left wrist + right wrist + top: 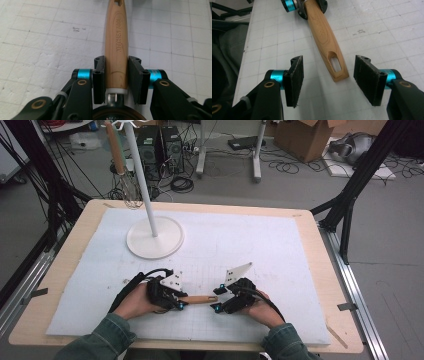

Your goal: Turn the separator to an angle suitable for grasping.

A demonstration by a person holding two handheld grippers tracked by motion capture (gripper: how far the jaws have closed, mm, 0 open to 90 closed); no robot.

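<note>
At the bottom of the high view, both forearms come in low over the white mat point(280, 245). Left of centre, the left gripper point(116, 75) is clamped on the wooden handle point(116, 45) near its metal end, its tool end hidden. The right gripper point(328, 80), jaws apart, flanks the handle's slotted tip without touching. At upper left, a white stand point(154, 237) holds a whisk point(131, 192).
</note>
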